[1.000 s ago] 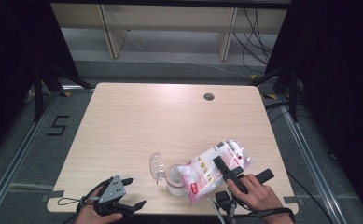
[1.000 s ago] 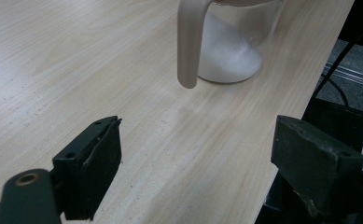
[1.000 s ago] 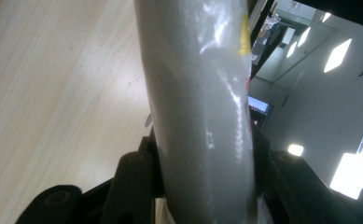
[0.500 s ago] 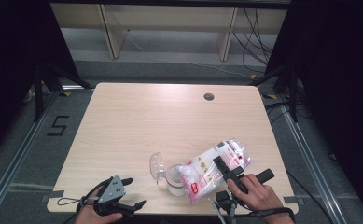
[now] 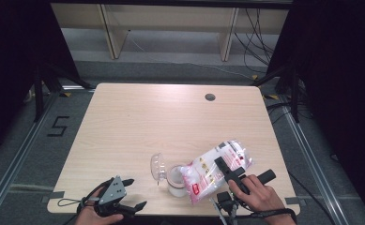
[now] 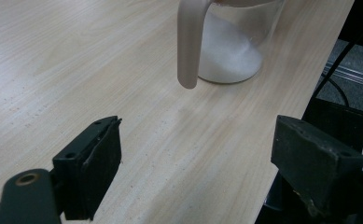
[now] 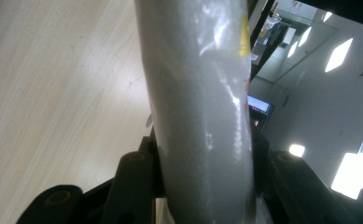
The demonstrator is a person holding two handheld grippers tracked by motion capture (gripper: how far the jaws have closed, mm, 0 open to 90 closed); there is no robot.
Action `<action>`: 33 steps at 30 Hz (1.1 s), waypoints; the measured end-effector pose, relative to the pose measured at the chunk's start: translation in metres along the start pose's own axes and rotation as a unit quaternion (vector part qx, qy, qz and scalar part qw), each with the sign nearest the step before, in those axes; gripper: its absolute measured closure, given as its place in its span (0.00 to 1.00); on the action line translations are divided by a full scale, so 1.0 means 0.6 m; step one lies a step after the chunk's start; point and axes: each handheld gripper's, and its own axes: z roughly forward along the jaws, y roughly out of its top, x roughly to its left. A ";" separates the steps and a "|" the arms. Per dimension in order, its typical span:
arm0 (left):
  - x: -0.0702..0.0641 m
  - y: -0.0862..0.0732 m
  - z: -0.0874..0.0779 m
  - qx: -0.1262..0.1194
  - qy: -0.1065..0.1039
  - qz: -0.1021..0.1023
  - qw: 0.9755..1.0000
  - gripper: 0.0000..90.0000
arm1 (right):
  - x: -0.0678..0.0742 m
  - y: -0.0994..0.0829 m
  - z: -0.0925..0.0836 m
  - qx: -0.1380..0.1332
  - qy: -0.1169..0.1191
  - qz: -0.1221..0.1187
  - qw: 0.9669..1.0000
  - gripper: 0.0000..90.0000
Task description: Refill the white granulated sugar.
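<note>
A clear plastic bag of white powder (image 5: 215,169) with pink print is tipped, its lower end over a clear jug (image 5: 173,180) near the table's front edge. My right gripper (image 5: 227,169) is shut on the bag; in the right gripper view both jaws press on the bag (image 7: 202,112). The jug (image 6: 230,42) holds white powder at its bottom, its handle (image 6: 188,44) faces me in the left gripper view, and its hinged lid (image 5: 157,166) stands open. At the front left edge my left gripper (image 5: 132,193) is open, with only bare table between its jaws, a short way from the jug.
The wooden table (image 5: 171,122) has a round cable hole (image 5: 210,97) at the back right. Dark floor and metal rails surround it, with shelving legs behind. The table's edge (image 6: 291,93) runs just right of the jug in the left gripper view.
</note>
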 end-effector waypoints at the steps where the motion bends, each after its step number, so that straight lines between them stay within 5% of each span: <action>1: 0.000 0.000 0.000 0.000 0.000 0.001 1.000 0.18 | 0.001 0.000 0.000 0.002 0.002 0.003 1.000 0.73; 12: -0.001 0.001 0.000 -0.004 0.000 -0.003 1.000 0.18 | 0.003 0.001 -0.002 0.006 0.005 0.010 1.000 0.74; 17: 0.003 0.002 0.000 -0.004 -0.001 0.013 1.000 0.18 | 0.002 0.001 -0.002 0.007 0.007 0.008 1.000 0.74; 18: -0.001 0.000 0.000 -0.004 0.000 -0.004 1.000 0.18 | 0.002 0.001 -0.002 0.006 0.007 0.009 1.000 0.74; 22: 0.003 0.002 0.000 -0.004 -0.001 0.014 1.000 0.18 | 0.003 0.000 -0.002 0.006 0.005 0.010 1.000 0.74; 24: 0.002 0.002 -0.001 -0.004 -0.001 0.013 1.000 0.18 | 0.002 0.000 -0.002 0.006 0.004 0.009 1.000 0.74; 25: -0.001 0.001 0.000 -0.005 0.000 -0.003 1.000 0.18 | 0.002 0.000 -0.002 0.006 0.005 0.009 1.000 0.74; 33: 0.000 0.000 0.000 -0.002 0.002 0.000 1.000 0.18 | 0.001 0.000 -0.003 0.008 0.007 0.006 1.000 0.74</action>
